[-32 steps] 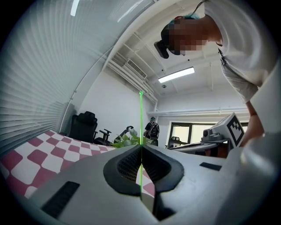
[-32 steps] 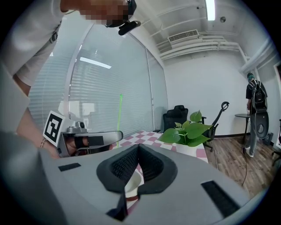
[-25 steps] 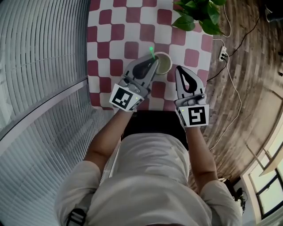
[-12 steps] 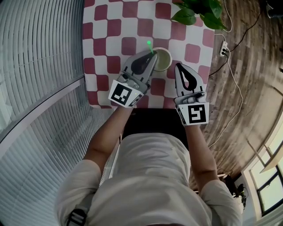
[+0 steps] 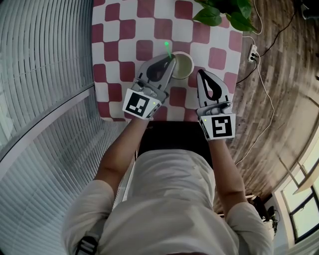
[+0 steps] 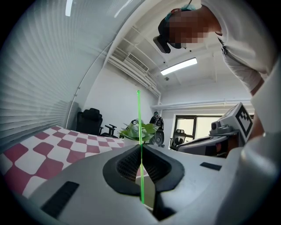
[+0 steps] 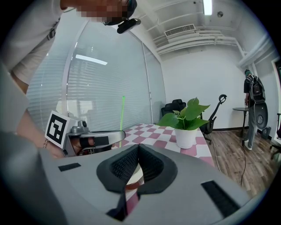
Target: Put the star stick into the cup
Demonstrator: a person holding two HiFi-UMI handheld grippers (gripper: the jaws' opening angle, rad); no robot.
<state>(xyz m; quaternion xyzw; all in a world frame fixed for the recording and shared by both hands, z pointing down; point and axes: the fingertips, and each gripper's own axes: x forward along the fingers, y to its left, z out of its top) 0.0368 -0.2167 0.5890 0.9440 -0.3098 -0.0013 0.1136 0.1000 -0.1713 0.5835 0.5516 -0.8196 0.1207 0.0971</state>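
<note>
A thin green star stick (image 5: 167,47) stands nearly upright, and my left gripper (image 5: 172,60) is shut on its lower part. In the left gripper view the stick (image 6: 139,127) runs straight up from between the closed jaws of that gripper (image 6: 141,148). The pale cup (image 5: 182,65) sits on the checkered table, just right of the left gripper's tips. The stick's lower end is hidden behind the jaws. My right gripper (image 5: 201,75) hovers right of the cup, shut and empty. Its own view shows the closed right gripper (image 7: 138,147), the stick (image 7: 123,112) and the left gripper (image 7: 100,139) at left.
The red-and-white checkered table (image 5: 124,30) ends at its near edge under my wrists. A potted plant (image 5: 223,12) stands at the table's far right corner; the right gripper view shows the plant (image 7: 186,125) ahead. A power strip (image 5: 251,60) and cable lie on the wooden floor. Window blinds run along the left.
The left gripper with the stick has edged slightly farther from me beside the cup. The right gripper has barely moved. Both stay shut.
</note>
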